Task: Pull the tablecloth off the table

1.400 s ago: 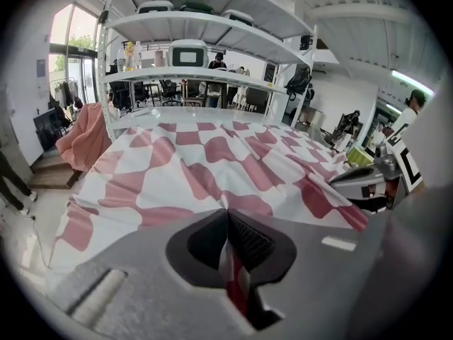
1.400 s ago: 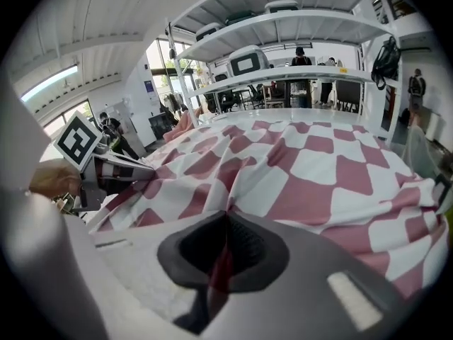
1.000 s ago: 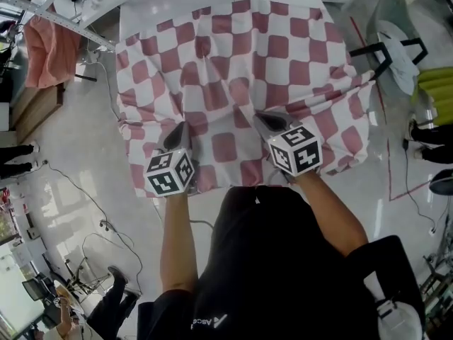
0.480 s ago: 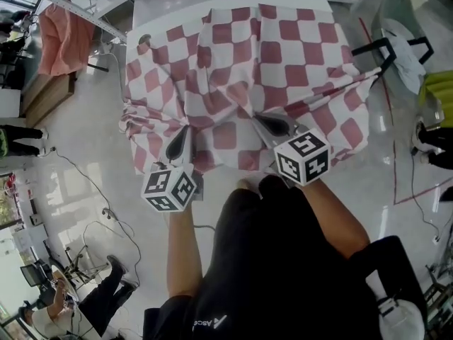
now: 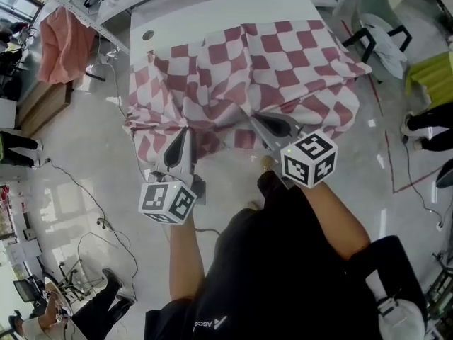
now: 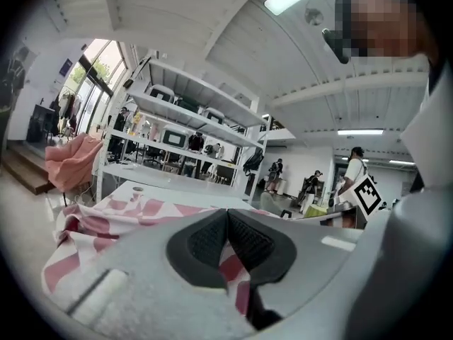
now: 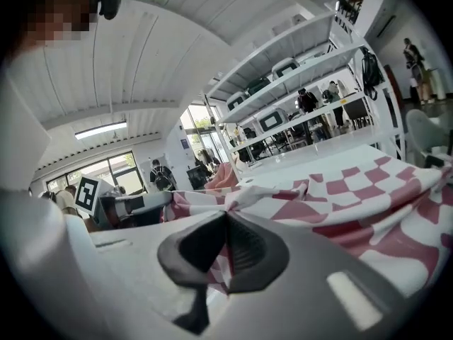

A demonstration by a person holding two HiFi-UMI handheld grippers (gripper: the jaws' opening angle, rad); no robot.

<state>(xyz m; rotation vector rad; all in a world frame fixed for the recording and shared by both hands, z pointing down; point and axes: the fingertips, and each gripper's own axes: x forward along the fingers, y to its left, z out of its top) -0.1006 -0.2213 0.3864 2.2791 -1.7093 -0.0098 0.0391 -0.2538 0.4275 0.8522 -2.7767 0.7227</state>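
Left tool (image 5: 185, 132) and right tool (image 5: 255, 117) are both clenched on the near hem of the red-and-white checked tablecloth (image 5: 283, 55). Each gripper view shows a fold of the checked fabric pinched between dark ribbed pads that meet over it. In the head view the cloth sits in the upper middle of the frame. It is bunched into ridges that run toward the two holds, and its left and near edges hang off the tabletop (image 5: 212, 13), whose white far strip lies bare along the top of the frame. The left tool holds at the lower left of the cloth and the right tool at its lower middle, set apart from each other, with the person's body filling the lower part of the frame. The fabric looks thin, soft and light, so it should drape and gather rather than keep a shape, and it should drag across the surface with little resistance. A single layer could slip from the pads, so a gathered fold at the hem is probably the safer place to hold, as both tools do now. With the two holds spread along that near edge, the pull should stay even. The trailing right corner may catch on the tabletop's edge.
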